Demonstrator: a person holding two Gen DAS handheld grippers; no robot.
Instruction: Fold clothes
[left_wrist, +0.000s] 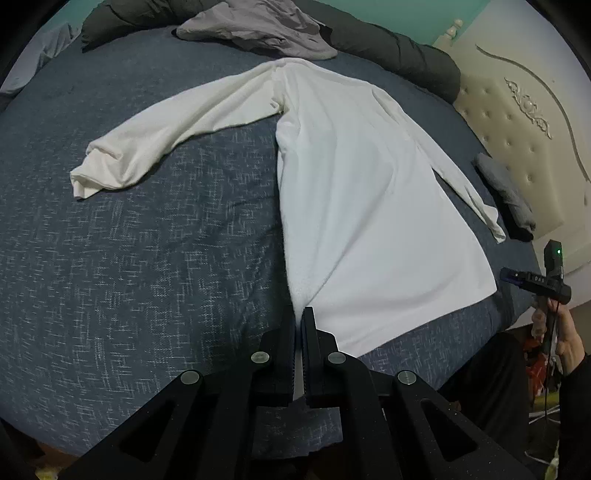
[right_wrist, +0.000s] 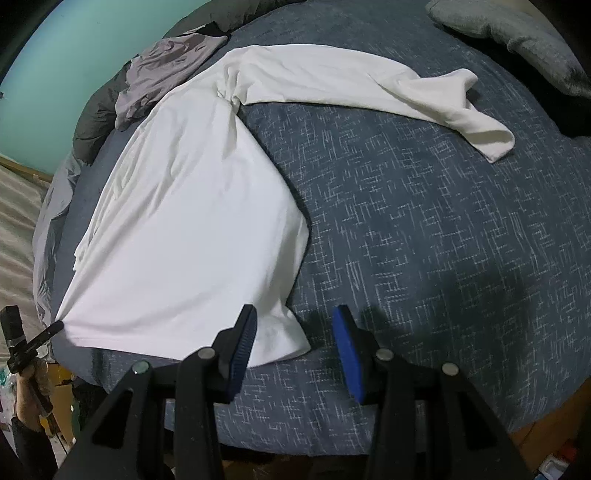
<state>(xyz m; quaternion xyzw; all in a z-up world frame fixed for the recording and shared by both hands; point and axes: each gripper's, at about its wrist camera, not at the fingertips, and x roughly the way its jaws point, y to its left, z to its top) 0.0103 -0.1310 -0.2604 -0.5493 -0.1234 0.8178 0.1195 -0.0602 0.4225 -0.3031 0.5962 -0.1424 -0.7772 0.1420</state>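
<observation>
A white long-sleeved shirt (left_wrist: 369, 206) lies flat on the blue patterned bed, hem toward me, one sleeve (left_wrist: 155, 144) stretched out to the left. My left gripper (left_wrist: 299, 314) is shut on the shirt's near hem corner. In the right wrist view the shirt (right_wrist: 184, 229) lies at the left, its other sleeve (right_wrist: 424, 96) stretched to the right. My right gripper (right_wrist: 295, 321) is open, its left finger over the shirt's near right hem corner, holding nothing. The left gripper (right_wrist: 55, 326) shows pinching the far hem corner.
A crumpled grey garment (left_wrist: 258, 29) and a dark duvet (left_wrist: 399, 51) lie at the far side of the bed. A folded grey item (left_wrist: 506, 192) sits by the cream headboard (left_wrist: 535, 122). The bed's near edge (right_wrist: 295, 435) is just below my grippers.
</observation>
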